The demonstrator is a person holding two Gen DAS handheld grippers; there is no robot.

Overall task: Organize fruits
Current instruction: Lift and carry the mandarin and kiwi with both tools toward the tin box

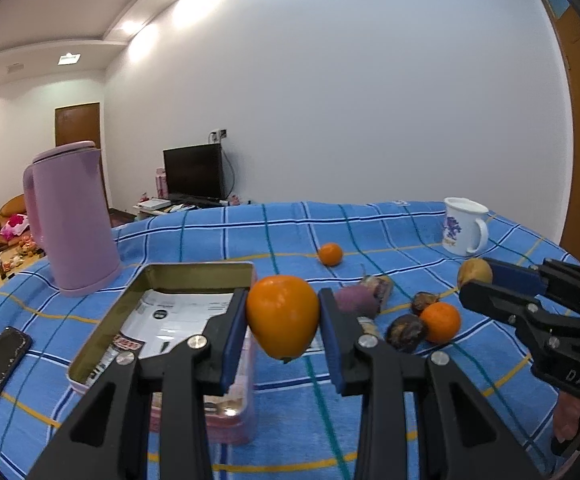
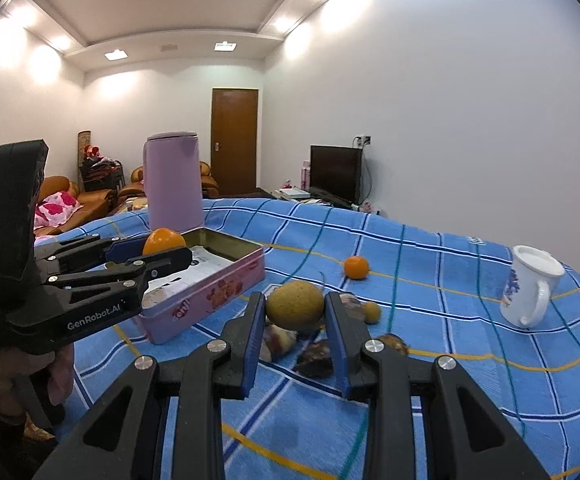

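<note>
Left gripper point(image 1: 283, 316) clamps orange fruit point(image 1: 283, 316) above tin point(image 1: 109, 320), ready for release | right gripper point(image 2: 294, 312) grips yellow-brown fruit point(image 2: 294, 306), lifted right of tin.

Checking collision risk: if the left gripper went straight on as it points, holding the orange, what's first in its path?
Likely the purple fruit just past the held orange in the left gripper. The tin sits left of that line. Depth is unclear.
</note>
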